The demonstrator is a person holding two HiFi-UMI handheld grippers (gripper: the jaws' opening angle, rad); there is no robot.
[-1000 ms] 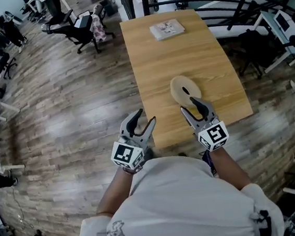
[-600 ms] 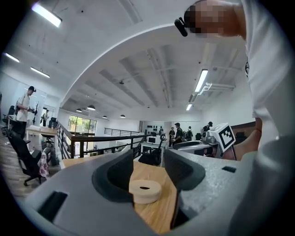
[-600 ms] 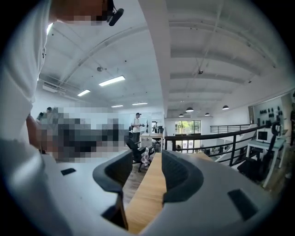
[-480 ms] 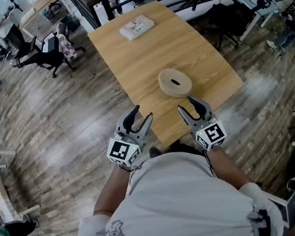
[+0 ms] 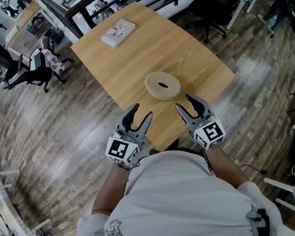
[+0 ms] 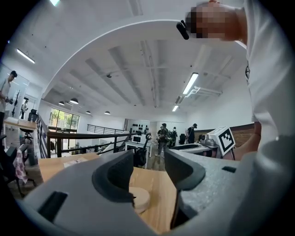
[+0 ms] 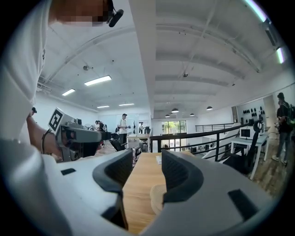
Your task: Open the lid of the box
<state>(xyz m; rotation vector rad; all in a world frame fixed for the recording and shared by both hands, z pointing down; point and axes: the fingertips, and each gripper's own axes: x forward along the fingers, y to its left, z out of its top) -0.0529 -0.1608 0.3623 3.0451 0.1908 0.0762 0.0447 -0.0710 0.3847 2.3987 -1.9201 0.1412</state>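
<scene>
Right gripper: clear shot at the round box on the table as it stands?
Probably yes. The right gripper hangs just short of the round box, jaws apart and empty, and only bare table lies between the two.

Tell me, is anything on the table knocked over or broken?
Nothing stands out. The round box sits flat and closed on the table, the white packet lies flat at the far end, and the left gripper and right gripper hover open, empty.
</scene>
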